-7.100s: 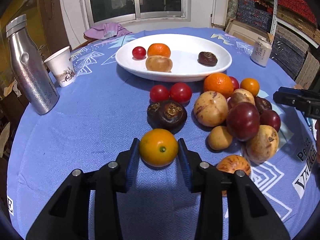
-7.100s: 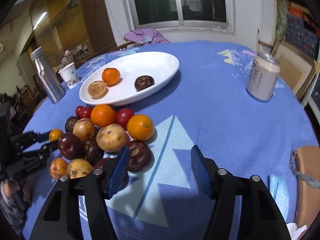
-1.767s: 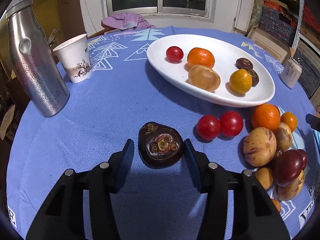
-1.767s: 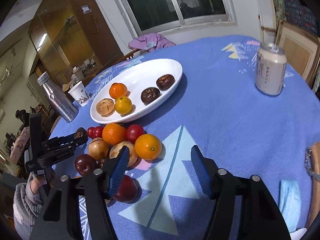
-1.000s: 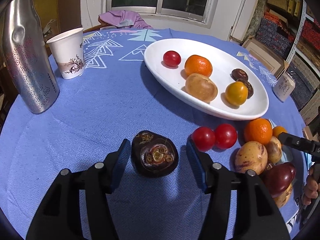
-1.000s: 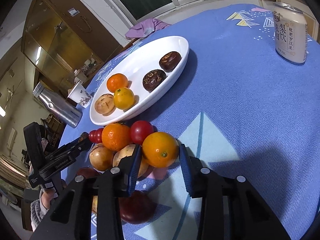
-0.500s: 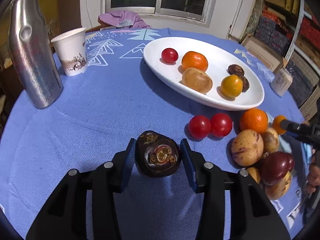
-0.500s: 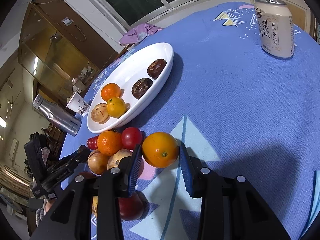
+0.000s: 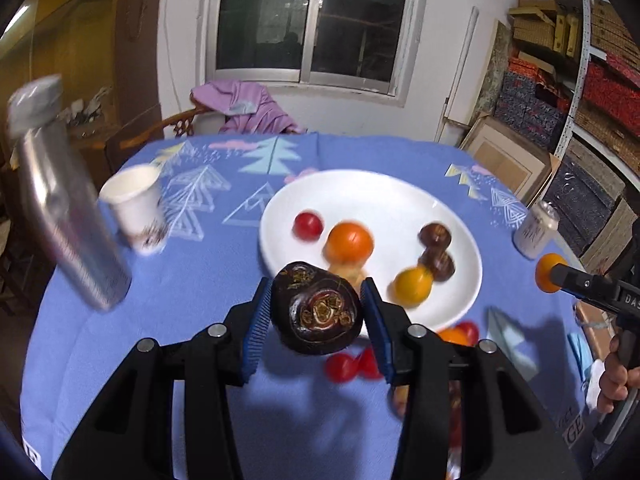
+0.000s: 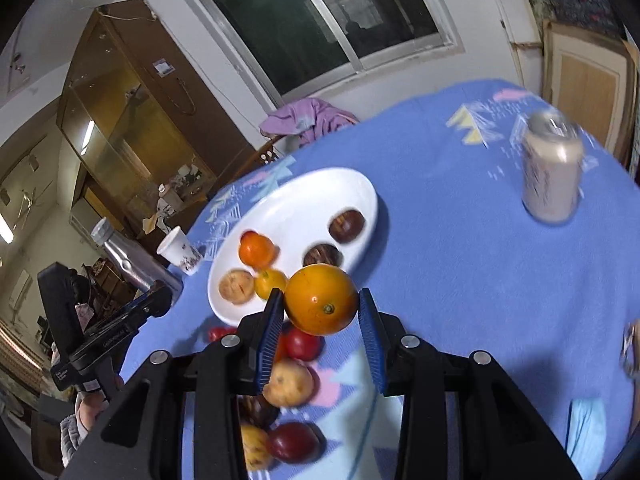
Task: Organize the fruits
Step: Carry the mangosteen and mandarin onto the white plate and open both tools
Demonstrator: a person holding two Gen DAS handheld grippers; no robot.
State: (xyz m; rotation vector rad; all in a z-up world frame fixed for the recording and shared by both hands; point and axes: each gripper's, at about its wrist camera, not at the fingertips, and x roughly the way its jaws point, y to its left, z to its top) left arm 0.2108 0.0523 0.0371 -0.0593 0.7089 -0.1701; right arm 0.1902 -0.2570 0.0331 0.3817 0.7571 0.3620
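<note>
With six fruits already on the white plate (image 9: 460, 240) and a heap left on the blue cloth, I hold a dark, flattened mangosteen (image 9: 318, 308) clamped in my left gripper (image 9: 316, 316) and a glossy orange (image 10: 321, 304) in my right gripper (image 10: 320, 330), both above the table.

A silver bottle (image 9: 64, 208) stands far left of the left tool, a paper cup (image 9: 134, 208) just right of it. A drink can (image 10: 554, 168) sits ahead and right of the right tool. Beyond the blue tablecloth (image 9: 132, 320), a purple garment (image 9: 244, 106) drapes a chair under the window (image 9: 308, 20).
</note>
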